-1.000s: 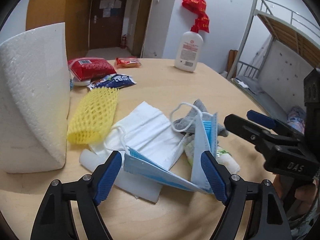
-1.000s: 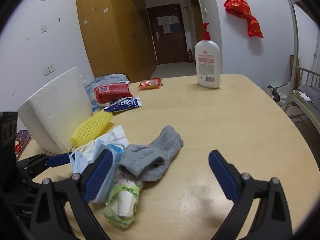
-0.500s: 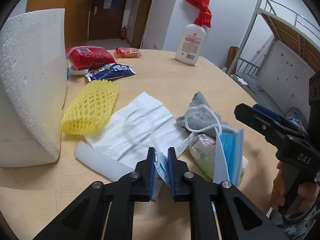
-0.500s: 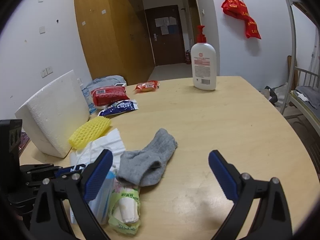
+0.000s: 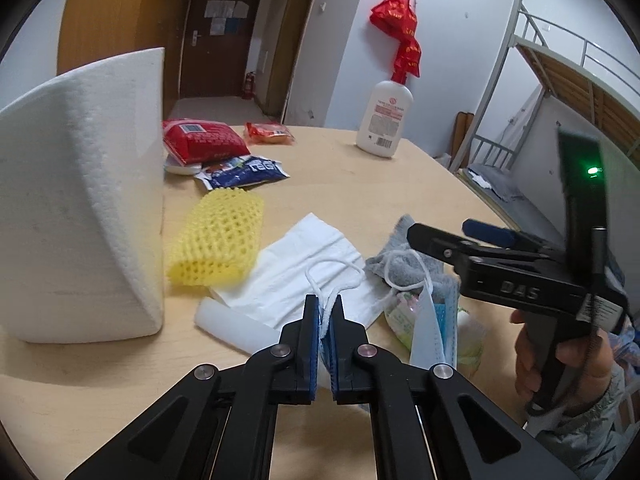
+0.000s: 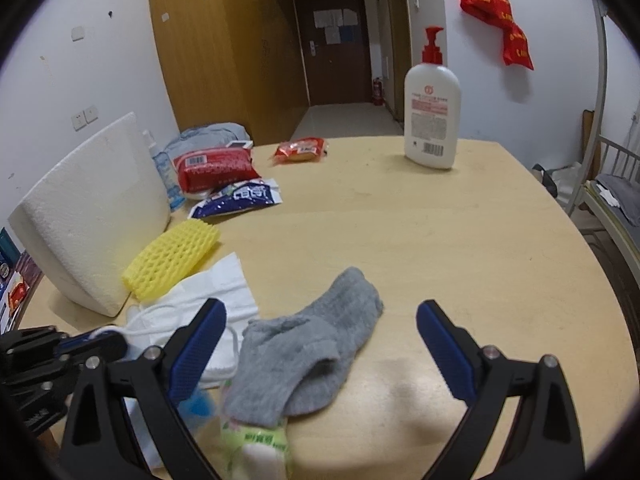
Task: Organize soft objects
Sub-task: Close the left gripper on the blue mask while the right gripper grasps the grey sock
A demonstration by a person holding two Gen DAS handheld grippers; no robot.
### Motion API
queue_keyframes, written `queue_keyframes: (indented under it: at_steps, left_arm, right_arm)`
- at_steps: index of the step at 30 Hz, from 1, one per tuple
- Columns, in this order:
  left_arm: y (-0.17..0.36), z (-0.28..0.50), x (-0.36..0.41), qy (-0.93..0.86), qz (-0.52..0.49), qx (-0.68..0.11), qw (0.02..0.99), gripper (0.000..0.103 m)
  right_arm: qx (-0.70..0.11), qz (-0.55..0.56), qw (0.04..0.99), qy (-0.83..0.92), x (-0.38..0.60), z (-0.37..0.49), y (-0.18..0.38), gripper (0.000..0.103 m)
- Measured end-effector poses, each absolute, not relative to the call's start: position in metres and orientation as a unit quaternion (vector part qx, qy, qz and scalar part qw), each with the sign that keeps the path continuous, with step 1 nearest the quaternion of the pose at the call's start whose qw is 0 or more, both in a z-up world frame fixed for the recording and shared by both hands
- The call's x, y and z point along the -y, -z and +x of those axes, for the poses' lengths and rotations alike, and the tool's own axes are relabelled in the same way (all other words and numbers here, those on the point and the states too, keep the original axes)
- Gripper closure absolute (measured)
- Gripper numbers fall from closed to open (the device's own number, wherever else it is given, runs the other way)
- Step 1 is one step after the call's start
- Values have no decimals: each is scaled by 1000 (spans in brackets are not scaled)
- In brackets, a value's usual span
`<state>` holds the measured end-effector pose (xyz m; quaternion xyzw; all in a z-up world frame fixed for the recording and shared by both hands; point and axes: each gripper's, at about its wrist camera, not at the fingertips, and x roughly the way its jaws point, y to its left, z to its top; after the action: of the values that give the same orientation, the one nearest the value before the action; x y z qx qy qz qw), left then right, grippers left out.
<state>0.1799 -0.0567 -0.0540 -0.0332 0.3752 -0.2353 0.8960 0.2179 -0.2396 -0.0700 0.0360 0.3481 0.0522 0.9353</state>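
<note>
Left wrist view shows my left gripper [image 5: 328,312] clamped tight on the blue face mask [image 5: 434,332], its pads pinching one edge while the rest of the mask hangs off to the right with its white ear loop [image 5: 408,270] draped over the grey sock [image 5: 404,264]. Under the mask lies a white tissue [image 5: 308,264], with a yellow foam net [image 5: 218,242] just beside it and a white foam block [image 5: 80,196] standing to the left on the counter [image 5: 360,188]. My right gripper [image 6: 320,344] has its jaws wide apart and closing, nothing pressed between the pads; the sock lies on the counter between them, its cuff resting on a green tissue packet [image 6: 260,444]. A lotion bottle [image 6: 431,114] stands well apart at the far edge.
</note>
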Motion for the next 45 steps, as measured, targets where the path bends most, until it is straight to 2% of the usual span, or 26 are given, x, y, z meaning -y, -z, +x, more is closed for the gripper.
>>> queue_keyframes:
  at_steps: [1,5,18,21,23,28,45]
  left_arm:
    - [53,179,55,237,-34,-374,896,100]
    - [48,178,47,235,-37,-363,901,100]
    - [49,179,34,226,-46,-360,904,100]
    - [49,179,33,225,-48,-359,905,100]
    - [49,179,33,225,-47,-358,905,100]
    - [48,178,32,223,-47,-356,906,100]
    - [14,145,22,207,-43,-305,929,100]
  right_arm:
    - [-354,39,933,-55,239,221,72,17]
    - [-379,47,922,-56,238,231,81,31]
    - [-417,35,907,-49,231,239,96,56]
    - [-416,29,908,-40,232,238,96,70]
    - [-415,41,908,-45,236,237,95,86]
    - [-405,46,912,-49,240,230,93,90]
    - [-316,66,945,-51,249,175,29,90]
